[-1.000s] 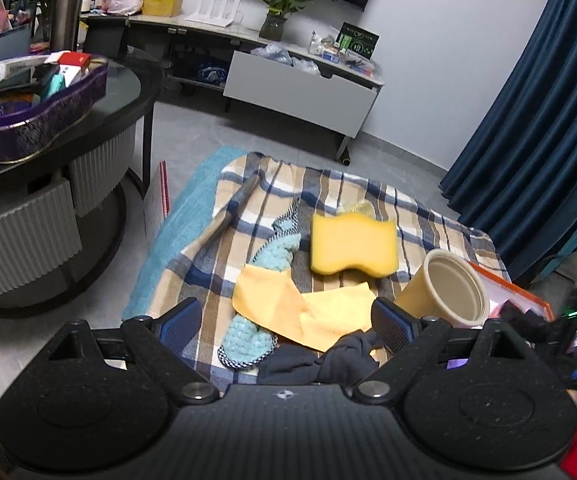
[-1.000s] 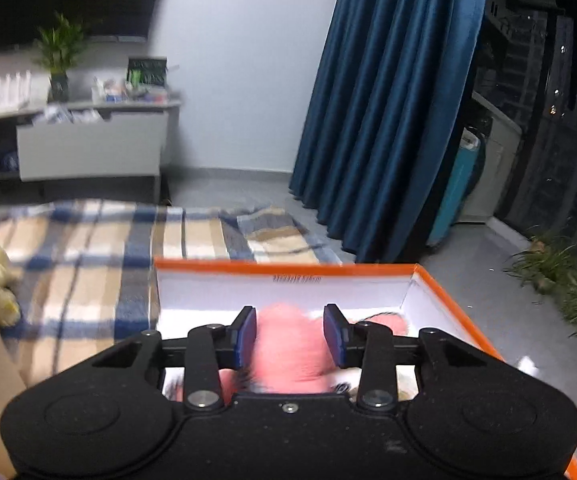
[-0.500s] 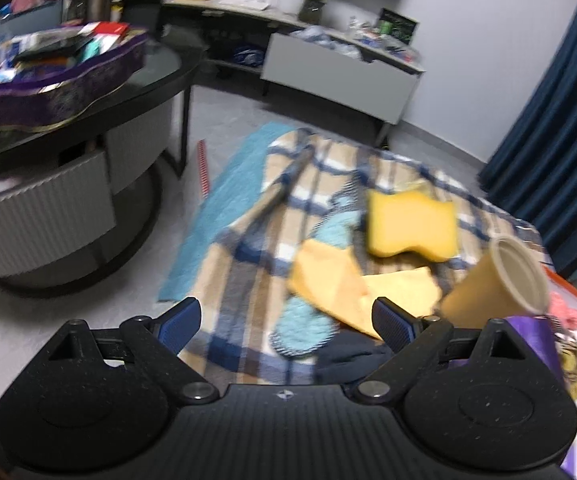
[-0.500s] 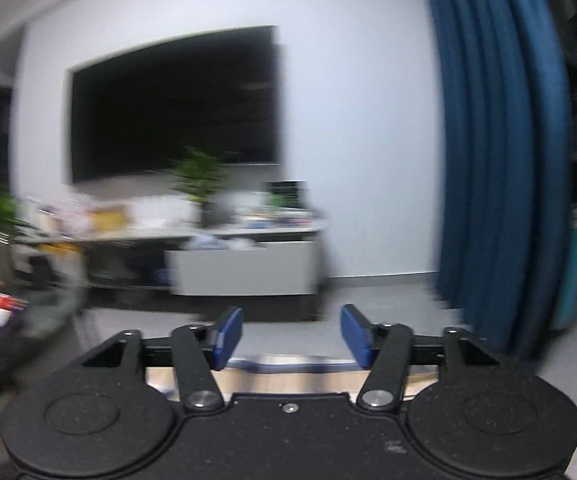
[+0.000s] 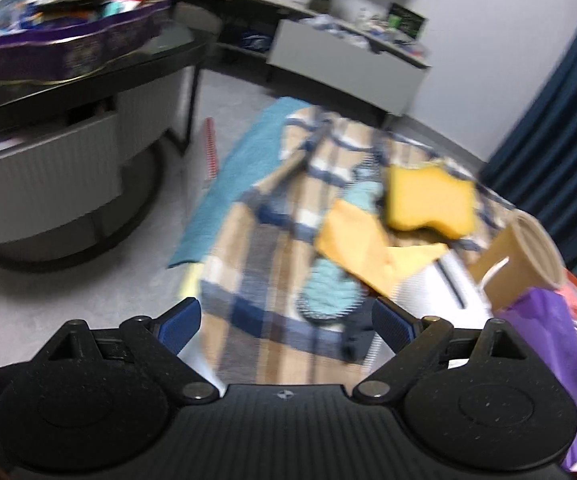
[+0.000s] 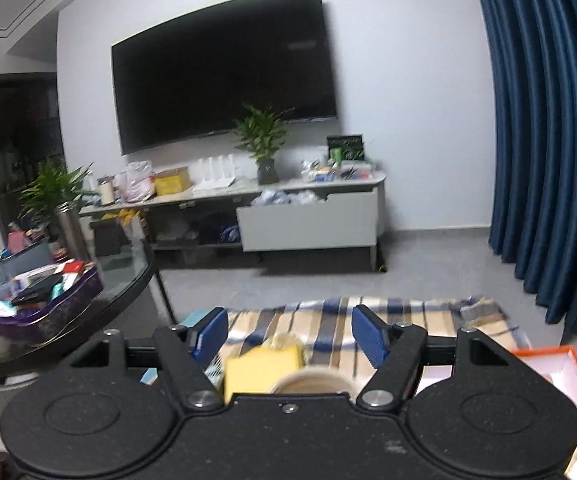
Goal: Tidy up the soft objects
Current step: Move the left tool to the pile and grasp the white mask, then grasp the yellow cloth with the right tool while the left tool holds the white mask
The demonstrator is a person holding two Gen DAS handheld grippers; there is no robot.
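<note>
Change since earlier frame: right gripper [image 6: 286, 338] is no longer dipping into the orange box with the pink item; it is now pointing level across the room, jaws spread wider and empty
Left gripper [image 5: 286, 320]: hovering over the near end of the plaid blanket [image 5: 256, 264], jaws standing wide apart, gripping nothing
Yellow sponge [image 5: 428, 202]: lying on the blanket's far right part, touching nothing held
Yellow cloth [image 5: 364, 250]: lying just near of the sponge, overlapping the teal knitted piece [image 5: 328, 290]
Dark sock [image 5: 354, 334]: lying at the blanket's near edge, blurred
Beige cup [image 5: 522, 256]: tilting at right, mouth facing the camera, beside the purple bag [image 5: 544, 332]
Orange box [image 6: 576, 376]: sitting at near right, white inside; contents partly hidden
Sponge and cup, right wrist view: showing between the right gripper's fingers, lying below them
Background: wall television [image 6: 224, 64], low white cabinet [image 6: 308, 220], blue curtain [image 6: 548, 120], dark round table [image 5: 88, 80] at left
</note>
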